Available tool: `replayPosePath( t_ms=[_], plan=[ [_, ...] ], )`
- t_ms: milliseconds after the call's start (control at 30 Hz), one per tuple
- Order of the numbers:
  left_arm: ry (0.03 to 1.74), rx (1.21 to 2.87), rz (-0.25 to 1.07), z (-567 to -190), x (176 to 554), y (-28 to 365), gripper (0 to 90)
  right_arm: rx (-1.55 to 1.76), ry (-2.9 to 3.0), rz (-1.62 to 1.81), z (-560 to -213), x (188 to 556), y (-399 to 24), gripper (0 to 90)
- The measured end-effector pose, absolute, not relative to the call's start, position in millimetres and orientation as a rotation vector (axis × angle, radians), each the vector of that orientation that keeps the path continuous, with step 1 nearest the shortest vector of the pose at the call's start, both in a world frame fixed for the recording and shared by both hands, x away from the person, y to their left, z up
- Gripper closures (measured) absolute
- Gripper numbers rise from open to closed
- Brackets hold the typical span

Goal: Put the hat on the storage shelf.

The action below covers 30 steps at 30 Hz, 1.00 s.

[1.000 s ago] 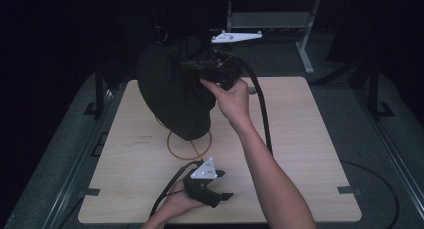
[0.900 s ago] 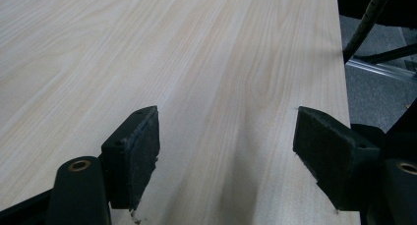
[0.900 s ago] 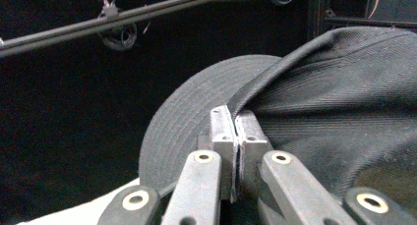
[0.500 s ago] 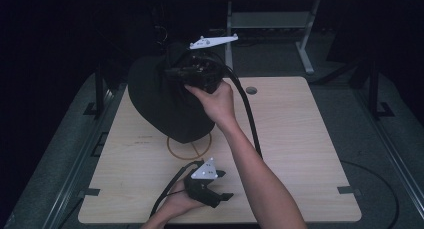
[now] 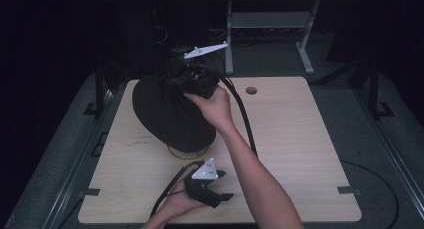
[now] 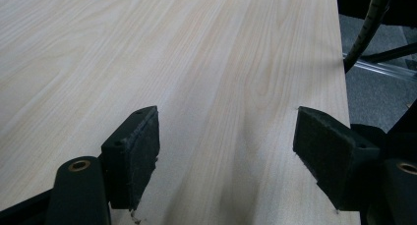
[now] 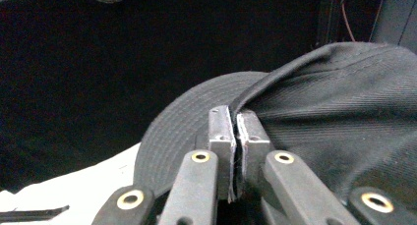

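We pinch the black cap (image 7: pixel 314 112) by its edge in our right gripper (image 7: pixel 235 136) above the table's (image 5: pixel 300 139) far side, presumably to lift it, while our left gripper (image 6: pixel 226 151) rests wide open and empty near the table's front edge

Black fabric cap with stitched brim (image 5: pixel 170 114) (image 7: pixel 314 122): left of frame centre in the high view, lifted and tilted over the pale wooden tabletop (image 5: pixel 300 139), fabric pinched at its upper edge.
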<state>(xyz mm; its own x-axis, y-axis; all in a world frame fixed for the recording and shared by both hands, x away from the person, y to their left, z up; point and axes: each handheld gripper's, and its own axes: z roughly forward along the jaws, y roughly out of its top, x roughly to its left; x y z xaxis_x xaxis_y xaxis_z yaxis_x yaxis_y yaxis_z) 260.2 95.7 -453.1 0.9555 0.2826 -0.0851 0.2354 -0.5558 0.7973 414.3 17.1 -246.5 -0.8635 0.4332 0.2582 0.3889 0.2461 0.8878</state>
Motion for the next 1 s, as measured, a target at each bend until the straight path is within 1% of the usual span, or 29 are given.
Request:
replayPosePath(
  t_ms=[167,333,500,733,867,1000],
  plan=[
    [0.358,2.184,0.069,-453,260,95,25.0,0.798,2.472,1.703,-251,416,22,84.5],
    [0.355,2.189,0.066,-453,259,95,25.0,0.791,2.512,1.695,-254,416,27,80.0],
    [0.351,2.19,0.066,-453,258,95,24.9,0.783,2.525,1.711,-254,414,25,70.3],
    [0.339,2.191,0.075,-453,258,95,24.9,0.799,2.472,1.761,-253,411,8,58.5],
    [0.342,2.194,0.072,-453,257,96,24.9,0.802,2.441,1.795,-248,408,-5,53.2],
    [0.348,2.194,0.064,-453,256,96,24.8,0.793,2.411,1.81,-241,405,-16,51.3]
  ],
)
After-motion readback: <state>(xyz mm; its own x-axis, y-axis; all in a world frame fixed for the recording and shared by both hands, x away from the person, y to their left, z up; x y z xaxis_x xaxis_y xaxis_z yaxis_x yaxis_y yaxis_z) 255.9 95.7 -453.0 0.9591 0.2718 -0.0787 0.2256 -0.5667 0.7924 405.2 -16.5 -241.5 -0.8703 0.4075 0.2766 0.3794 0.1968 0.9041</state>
